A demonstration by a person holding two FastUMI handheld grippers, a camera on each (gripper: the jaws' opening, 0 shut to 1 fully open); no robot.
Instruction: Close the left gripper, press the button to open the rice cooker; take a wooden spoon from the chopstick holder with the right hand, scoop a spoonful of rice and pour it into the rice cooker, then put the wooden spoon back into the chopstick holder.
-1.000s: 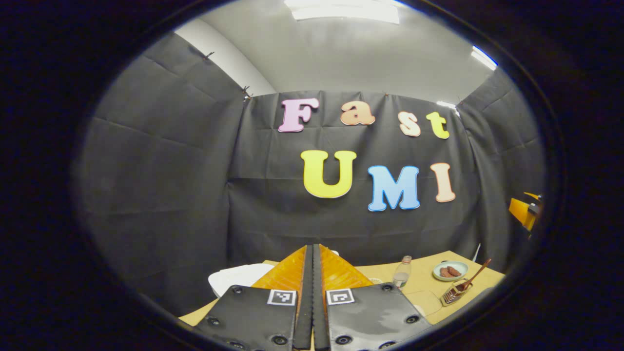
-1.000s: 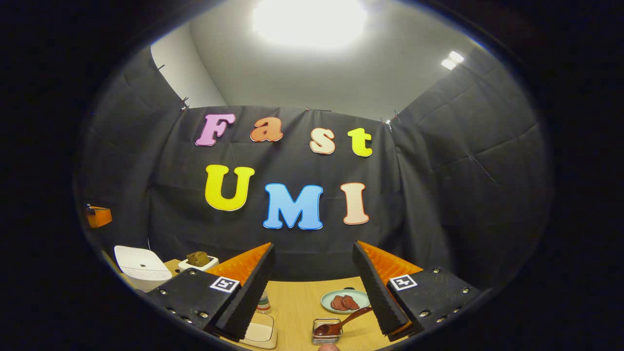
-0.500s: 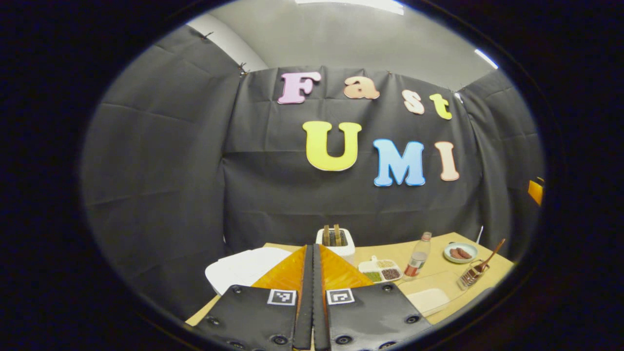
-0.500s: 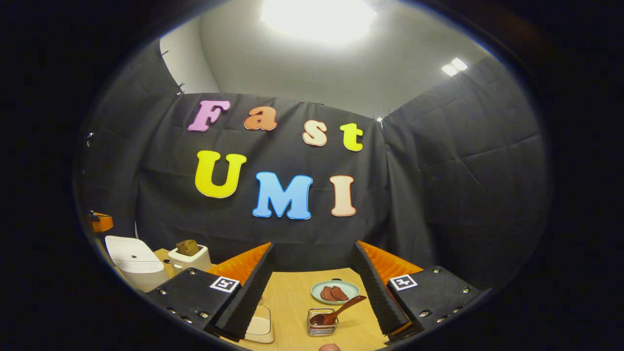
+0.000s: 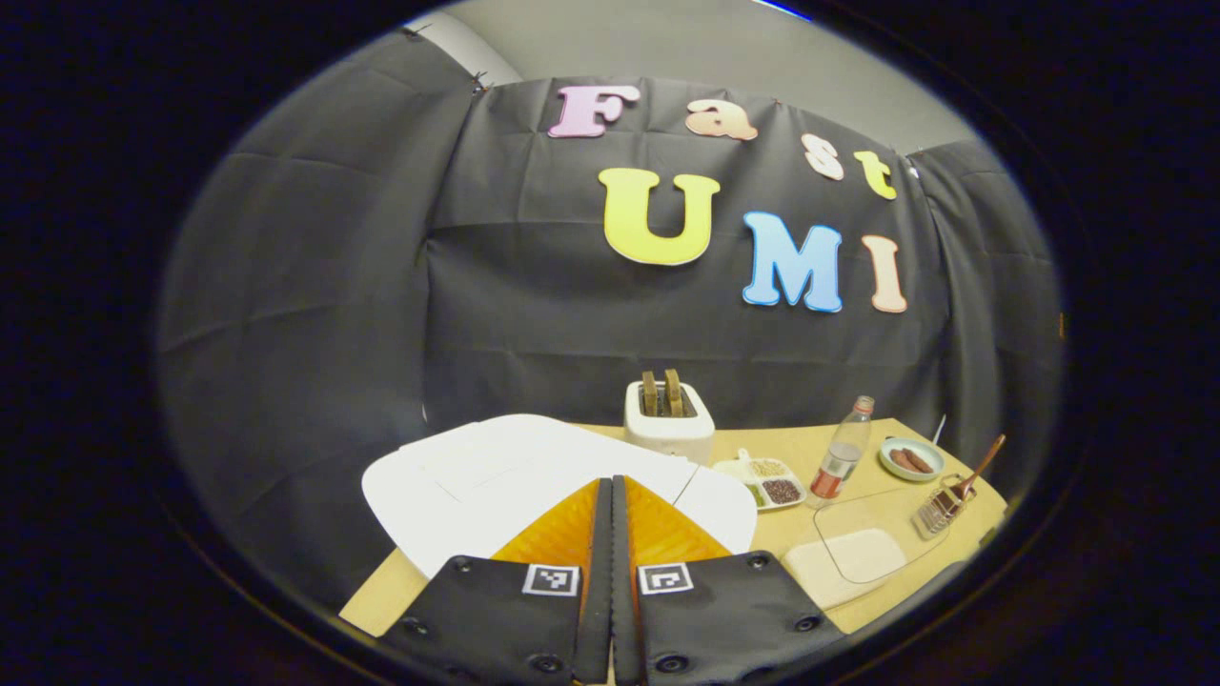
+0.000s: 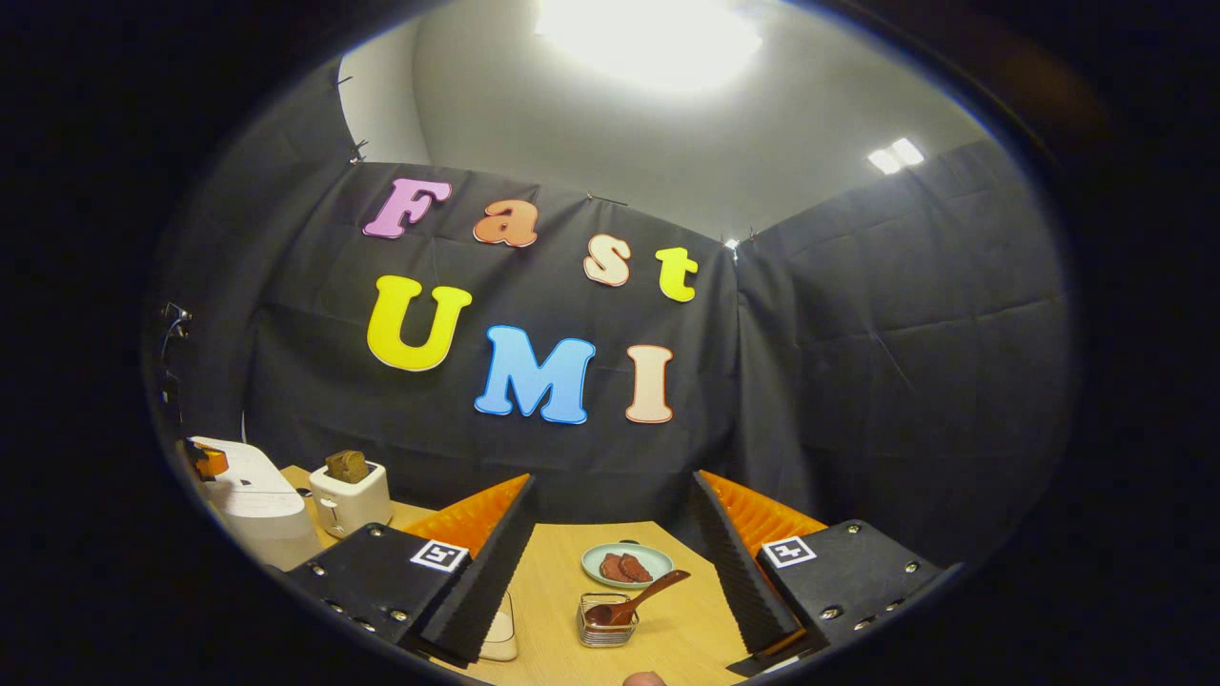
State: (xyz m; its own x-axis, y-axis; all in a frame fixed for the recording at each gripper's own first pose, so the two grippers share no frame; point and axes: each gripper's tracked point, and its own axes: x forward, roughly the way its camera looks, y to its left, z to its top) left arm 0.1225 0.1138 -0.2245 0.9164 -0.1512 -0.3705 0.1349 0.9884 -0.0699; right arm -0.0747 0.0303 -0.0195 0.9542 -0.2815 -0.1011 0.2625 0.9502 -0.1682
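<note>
The white rice cooker (image 5: 496,472) has its lid down and lies just beyond my left gripper (image 5: 611,482), whose fingers are shut together with nothing between them. The rice cooker (image 6: 255,505) also stands at the far left of the right gripper view. The wire chopstick holder (image 6: 606,621) holds the wooden spoon (image 6: 640,600), handle leaning right, and sits on the table between and beyond the spread fingers of my open right gripper (image 6: 612,481). In the left gripper view, the holder (image 5: 936,513) and spoon (image 5: 978,467) are far right. A clear box of rice (image 5: 856,551) lies near the front edge.
On the wooden table (image 5: 762,534) stand a white toaster (image 5: 668,427) with bread, a divided dish of grains (image 5: 768,482), a bottle (image 5: 839,459) and a green plate of sausages (image 6: 626,565). Black cloth walls close in the back and sides.
The left gripper has tipped down and come closer to the rice cooker, whose lid now looms large. The right gripper has drifted slightly, still open; the holder and spoon have not moved.
</note>
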